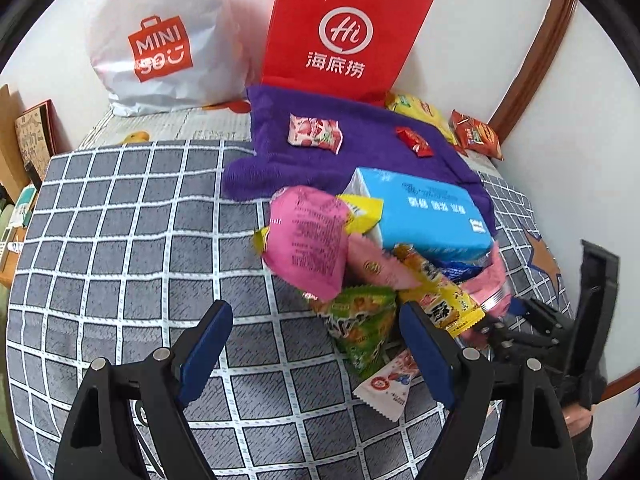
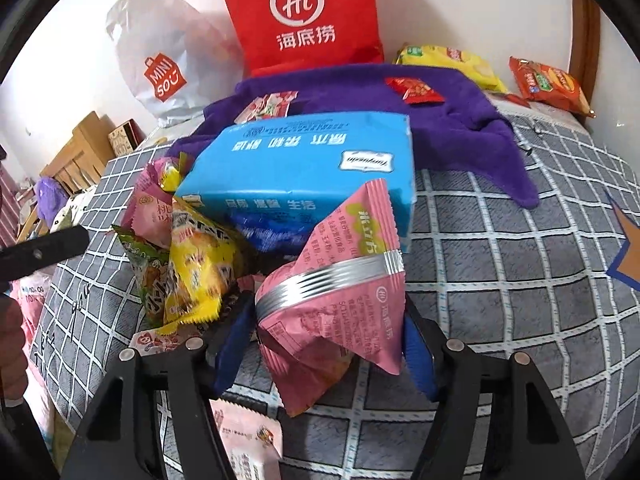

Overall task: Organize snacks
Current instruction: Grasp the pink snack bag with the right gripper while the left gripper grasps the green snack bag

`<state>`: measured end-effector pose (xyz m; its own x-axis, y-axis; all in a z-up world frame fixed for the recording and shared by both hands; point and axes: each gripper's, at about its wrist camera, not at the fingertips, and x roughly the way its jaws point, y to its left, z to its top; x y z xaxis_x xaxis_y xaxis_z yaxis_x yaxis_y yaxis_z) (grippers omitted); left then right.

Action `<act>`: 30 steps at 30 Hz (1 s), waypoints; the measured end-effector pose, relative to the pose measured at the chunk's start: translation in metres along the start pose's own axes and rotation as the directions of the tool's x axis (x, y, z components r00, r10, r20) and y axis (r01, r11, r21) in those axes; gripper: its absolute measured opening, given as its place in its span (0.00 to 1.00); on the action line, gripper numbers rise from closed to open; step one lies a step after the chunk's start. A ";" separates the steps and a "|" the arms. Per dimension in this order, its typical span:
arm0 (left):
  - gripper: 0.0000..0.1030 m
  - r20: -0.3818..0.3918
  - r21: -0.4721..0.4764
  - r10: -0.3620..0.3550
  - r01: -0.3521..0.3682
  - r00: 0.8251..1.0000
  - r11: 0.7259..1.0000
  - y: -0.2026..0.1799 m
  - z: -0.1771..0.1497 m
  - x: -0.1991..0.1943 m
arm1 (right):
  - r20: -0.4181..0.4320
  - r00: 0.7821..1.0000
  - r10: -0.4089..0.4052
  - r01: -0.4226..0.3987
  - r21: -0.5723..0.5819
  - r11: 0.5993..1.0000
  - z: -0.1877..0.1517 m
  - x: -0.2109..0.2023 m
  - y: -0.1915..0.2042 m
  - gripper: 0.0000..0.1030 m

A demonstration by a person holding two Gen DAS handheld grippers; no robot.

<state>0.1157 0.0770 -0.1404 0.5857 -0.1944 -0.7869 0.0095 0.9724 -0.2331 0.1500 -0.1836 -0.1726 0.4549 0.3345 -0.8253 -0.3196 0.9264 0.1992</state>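
A pile of snack packets lies on the grey checked cloth (image 1: 120, 220): a pink packet (image 1: 308, 236), a green one (image 1: 360, 320), a yellow one (image 1: 440, 296) and a blue box (image 1: 424, 212). My left gripper (image 1: 316, 340) is open and empty, just left of the pile. My right gripper (image 2: 328, 344) has a pink packet with a silver band (image 2: 340, 304) between its blue pads, and the jaws look closed on it. The blue box (image 2: 304, 164) sits behind it. The right gripper also shows in the left wrist view (image 1: 532, 320).
A purple towel (image 1: 360, 148) holds a strawberry packet (image 1: 316, 132) and a small red packet (image 1: 414, 142). A red bag (image 1: 344, 28) and a white bag (image 1: 160, 36) stand against the wall. Yellow (image 2: 448, 62) and orange packets (image 2: 548, 82) lie at the back right.
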 end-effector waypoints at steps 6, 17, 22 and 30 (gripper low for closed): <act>0.82 -0.014 -0.004 -0.012 0.012 1.000 1.000 0.003 -0.009 0.003 | 0.030 0.999 -0.029 0.028 0.030 0.999 -0.009 -0.024 -0.017 0.66; 0.81 -0.059 0.014 -0.026 0.027 0.998 1.000 -0.014 -0.021 0.032 | 0.006 1.000 -0.015 0.015 0.109 0.994 -0.030 -0.020 -0.041 0.67; 0.81 -0.058 0.032 -0.008 0.010 0.998 0.999 -0.019 -0.022 0.047 | 0.008 1.000 -0.024 0.023 0.073 0.997 -0.028 -0.012 -0.035 0.69; 0.72 0.008 0.075 -0.008 0.007 1.000 0.997 -0.018 -0.022 0.058 | 0.048 0.996 -0.069 0.069 0.018 0.997 -0.022 -0.002 -0.036 0.71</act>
<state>0.1320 0.0449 -0.1943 0.5916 -0.2011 -0.7807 0.0745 0.9779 -0.1955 0.1421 -0.2212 -0.1898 0.5156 0.2774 -0.8107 -0.2730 0.9500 0.1514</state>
